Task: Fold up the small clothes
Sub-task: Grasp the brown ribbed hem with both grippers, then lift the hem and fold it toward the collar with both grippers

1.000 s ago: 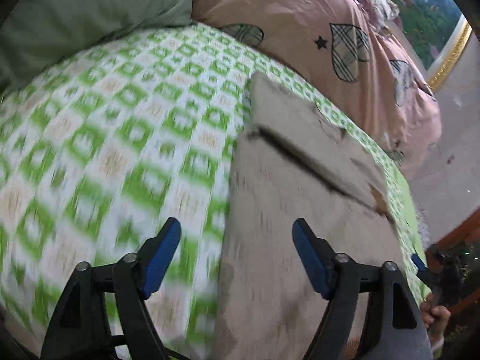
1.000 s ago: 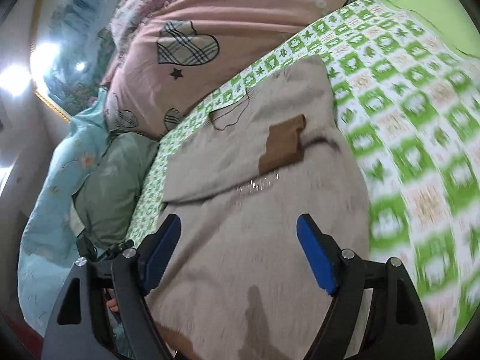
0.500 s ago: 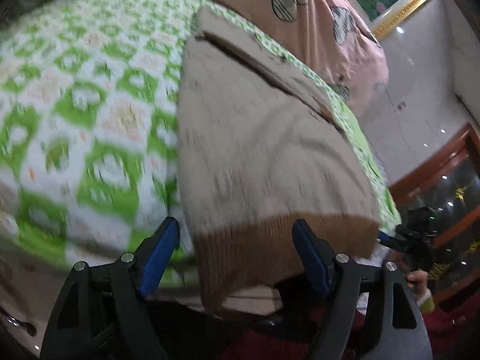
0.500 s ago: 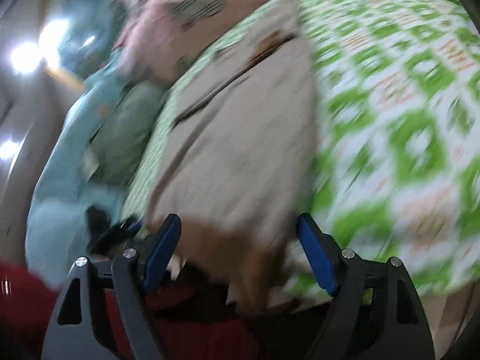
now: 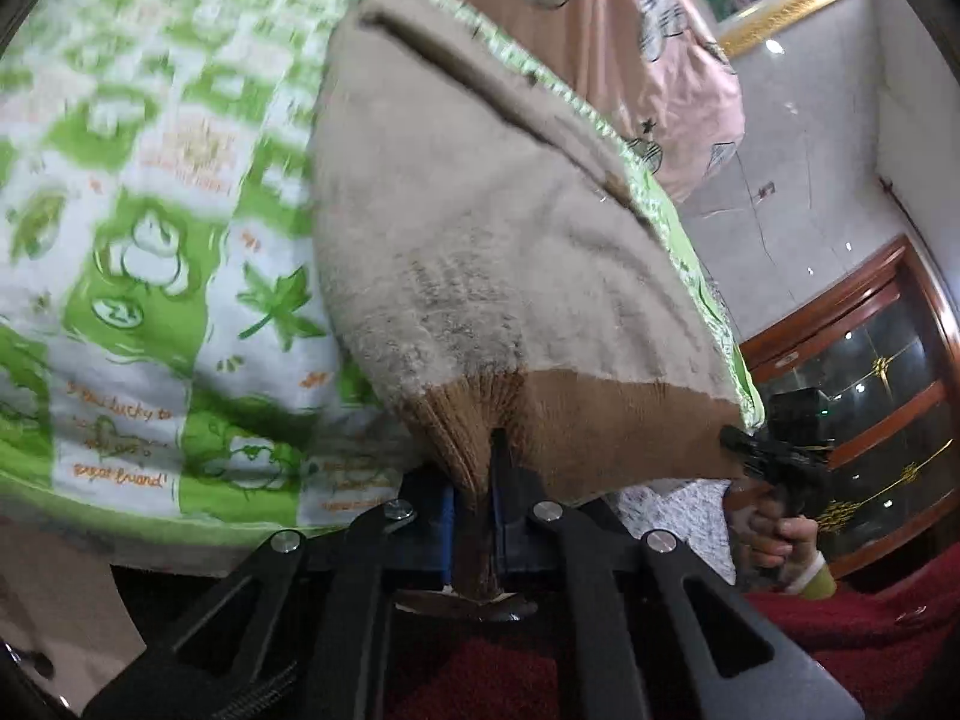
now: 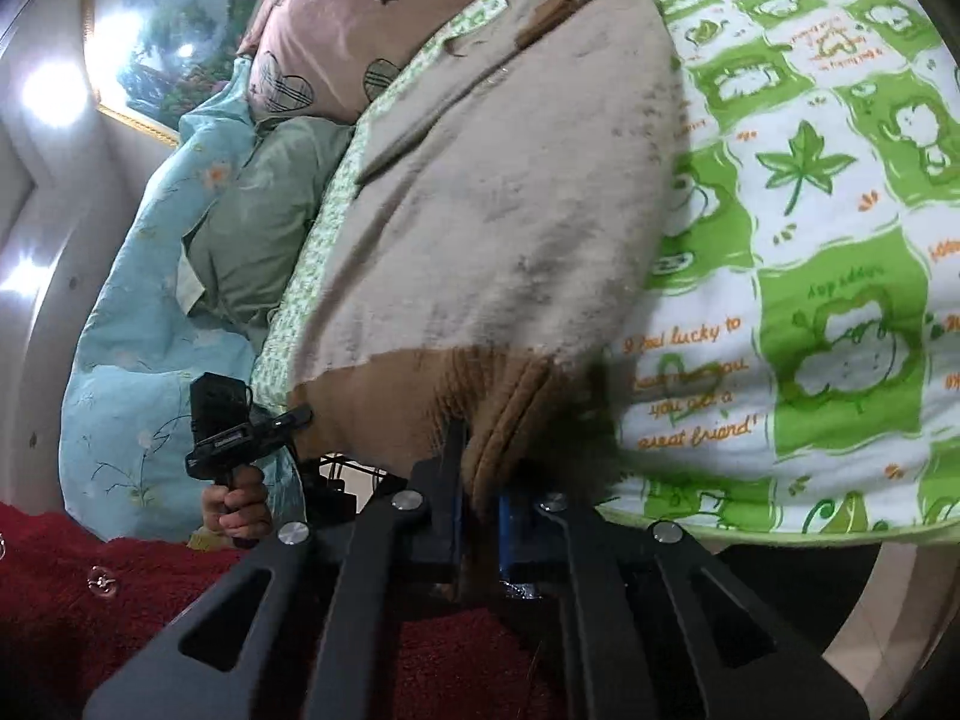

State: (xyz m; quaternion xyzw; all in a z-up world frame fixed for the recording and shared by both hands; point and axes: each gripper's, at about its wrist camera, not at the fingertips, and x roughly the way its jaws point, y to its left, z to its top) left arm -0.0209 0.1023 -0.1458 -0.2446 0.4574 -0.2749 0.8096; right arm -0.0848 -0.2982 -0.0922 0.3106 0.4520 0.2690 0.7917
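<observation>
A small beige knit sweater [image 5: 480, 192] with a brown ribbed hem [image 5: 600, 420] lies on a green-and-white patterned bed sheet [image 5: 150, 228], its hem at the near edge of the bed. My left gripper [image 5: 477, 516] is shut on the hem's left corner. My right gripper [image 6: 480, 510] is shut on the hem's right corner [image 6: 504, 402]. The sweater also shows in the right wrist view [image 6: 510, 180], with sleeves folded across its far part. Each gripper shows in the other's view, the right one [image 5: 780, 450] and the left one [image 6: 240, 432].
A pink quilt with plaid hearts [image 6: 336, 30] and a light blue quilt [image 6: 138, 276] with a green pillow [image 6: 252, 228] lie at the far side of the bed. A wooden glass cabinet [image 5: 870, 390] stands beside it. A red garment [image 6: 90, 600] fills the foreground.
Both grippers have drawn back to the near edge of the bed and shut on the sweater's brown hem; they were open above the sweater earlier.
</observation>
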